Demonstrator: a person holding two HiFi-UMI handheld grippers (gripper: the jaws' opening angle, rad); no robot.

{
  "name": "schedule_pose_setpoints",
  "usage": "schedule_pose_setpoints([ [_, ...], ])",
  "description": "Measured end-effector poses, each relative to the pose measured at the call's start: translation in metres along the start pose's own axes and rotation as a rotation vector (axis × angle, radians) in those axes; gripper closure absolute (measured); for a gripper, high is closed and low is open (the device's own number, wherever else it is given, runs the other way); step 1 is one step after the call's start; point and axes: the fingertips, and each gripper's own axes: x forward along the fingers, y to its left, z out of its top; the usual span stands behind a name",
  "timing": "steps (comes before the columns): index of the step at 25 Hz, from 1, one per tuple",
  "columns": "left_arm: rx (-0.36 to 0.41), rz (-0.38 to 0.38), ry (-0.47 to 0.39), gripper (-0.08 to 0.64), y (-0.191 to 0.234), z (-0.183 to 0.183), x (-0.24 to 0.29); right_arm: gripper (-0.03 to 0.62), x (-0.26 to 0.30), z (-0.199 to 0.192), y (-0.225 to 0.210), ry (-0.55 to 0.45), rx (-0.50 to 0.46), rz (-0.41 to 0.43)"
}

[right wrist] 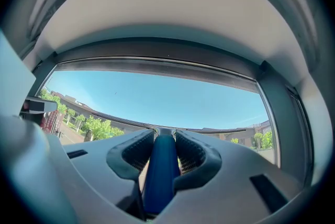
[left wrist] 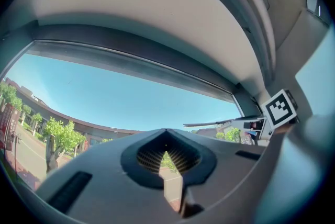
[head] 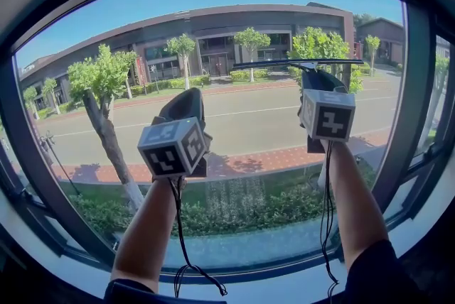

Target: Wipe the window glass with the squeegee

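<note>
— Where is the squeegee now?

— In my right gripper (right wrist: 165, 133). Its jaws are clenched on the squeegee (right wrist: 160, 181), on the blue handle. The blade (head: 298, 64) lies crosswise just beyond the jaw tips, I think against the window glass (head: 234, 121).

— And the left gripper?

— The left gripper (left wrist: 166, 134) has its jaws pressed together, with nothing between them.

— How much is done?

— Little, I judge. Faint streaks (head: 234, 204) show well below the jaws, so most of the pane is left.

squeegee (head: 298, 63) handle behind right gripper (head: 317, 79), forearms (head: 146, 239) cropped
</note>
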Motion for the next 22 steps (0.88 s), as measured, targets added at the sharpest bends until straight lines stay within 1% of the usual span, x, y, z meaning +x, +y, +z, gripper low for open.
schedule_pose_setpoints([
  [10, -0.015, 0.004, 0.024, 0.558, -0.003, -0.015, -0.004, 0.462, -0.008, -0.021, 0.002, 0.016, 0.003, 0.017],
  [22, -0.007, 0.009, 0.046, 0.558, -0.007, -0.039, -0.006, 0.462, -0.020, -0.052, 0.006, 0.023, -0.008, 0.020],
])
